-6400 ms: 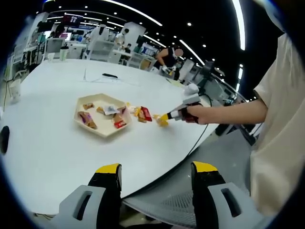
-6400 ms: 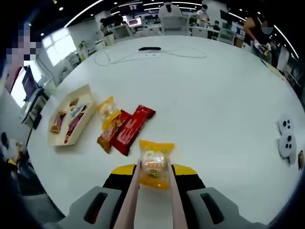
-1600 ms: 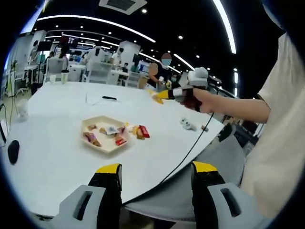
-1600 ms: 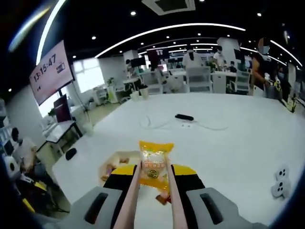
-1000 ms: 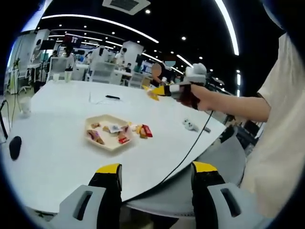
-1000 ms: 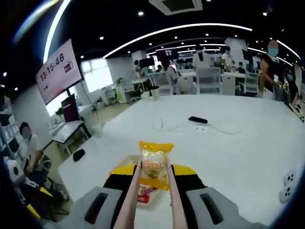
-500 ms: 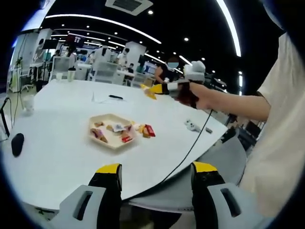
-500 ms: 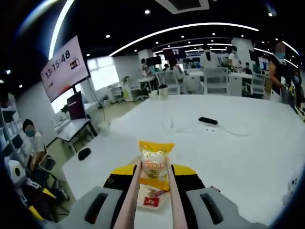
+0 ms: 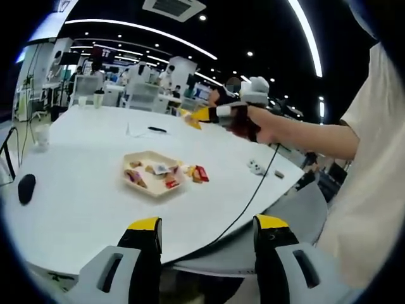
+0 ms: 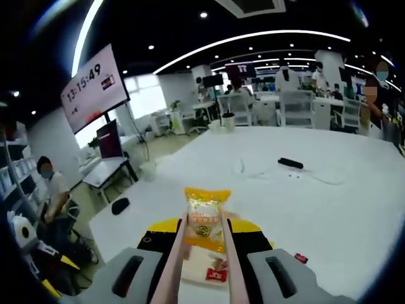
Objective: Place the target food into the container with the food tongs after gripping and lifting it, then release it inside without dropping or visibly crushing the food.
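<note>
I work in an open-plan office: white desks with white chairs [image 10: 297, 101] at twelve o'clock, a wall-mounted clock screen [image 10: 95, 82] at ten.

Yellow-tipped grey fingers [image 9: 144, 253], cream sleeve [image 9: 373, 145]

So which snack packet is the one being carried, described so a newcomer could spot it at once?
Start from the large white round table and find the beige hexagonal tray of wrapped snacks. High above it, the right tool holds pink food tongs clamped on a yellow-orange packet with a round pale cake picture. It alone is in the air; the others lie in or beside the tray.
</note>
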A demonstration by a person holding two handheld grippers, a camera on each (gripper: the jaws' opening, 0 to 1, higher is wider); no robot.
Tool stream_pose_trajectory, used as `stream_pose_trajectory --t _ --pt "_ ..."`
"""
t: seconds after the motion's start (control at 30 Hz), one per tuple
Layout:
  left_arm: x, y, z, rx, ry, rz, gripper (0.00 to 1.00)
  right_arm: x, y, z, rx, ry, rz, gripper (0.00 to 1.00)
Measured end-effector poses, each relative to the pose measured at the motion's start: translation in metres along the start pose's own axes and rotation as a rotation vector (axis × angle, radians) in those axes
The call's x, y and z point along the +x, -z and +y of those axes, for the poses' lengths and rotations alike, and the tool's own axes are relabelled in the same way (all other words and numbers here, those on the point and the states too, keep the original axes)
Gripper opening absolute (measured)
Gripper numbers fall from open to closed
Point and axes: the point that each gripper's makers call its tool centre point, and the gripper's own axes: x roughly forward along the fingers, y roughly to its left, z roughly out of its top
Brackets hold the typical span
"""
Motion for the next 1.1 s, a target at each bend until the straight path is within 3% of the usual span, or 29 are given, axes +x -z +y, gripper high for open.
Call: stream_pose_trajectory --t 0.43,1.1 --pt "-0.006 0.002 0.006 -0.014 -0.023 -0.013 0.57 0.013 -0.003 0.020 -0.038 -0.044 0.019 0.27" --pt "-0.009 0.001 0.009 -0.024 -0.040 -0.022 0.57 0.024 -0.005 0.032 -0.062 -0.076 0.035 0.27"
